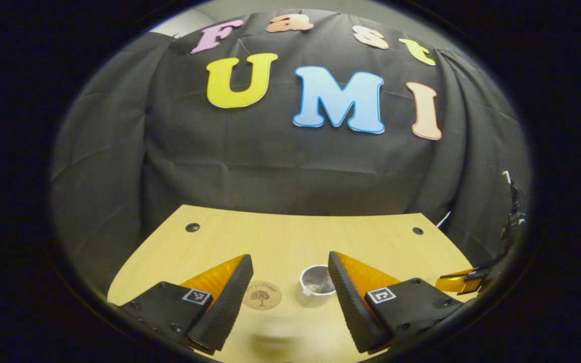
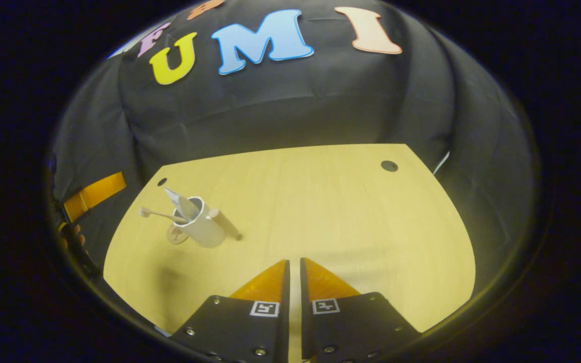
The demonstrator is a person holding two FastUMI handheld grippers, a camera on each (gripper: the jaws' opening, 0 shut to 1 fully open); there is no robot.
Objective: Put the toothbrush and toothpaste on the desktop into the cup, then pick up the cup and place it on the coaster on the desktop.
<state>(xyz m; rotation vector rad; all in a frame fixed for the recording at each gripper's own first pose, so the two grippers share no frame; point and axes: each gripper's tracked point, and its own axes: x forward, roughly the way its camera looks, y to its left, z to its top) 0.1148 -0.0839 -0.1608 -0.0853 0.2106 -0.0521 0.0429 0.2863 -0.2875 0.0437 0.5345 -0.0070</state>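
Left claw [image 1: 288,297]: black ribbed pads on amber wedge fingers, black screwed bases carrying square black-and-white tags. Right claw [image 2: 294,282]: the same amber wedges, tagged black screwed bases.

A light wooden desktop [image 1: 280,237] seen from above. The left gripper [image 1: 290,307], its black ribbed fingers spread wide, hangs over a white cylindrical cup [image 1: 314,287]. A round brown coaster [image 1: 262,295] lies just beside the cup.
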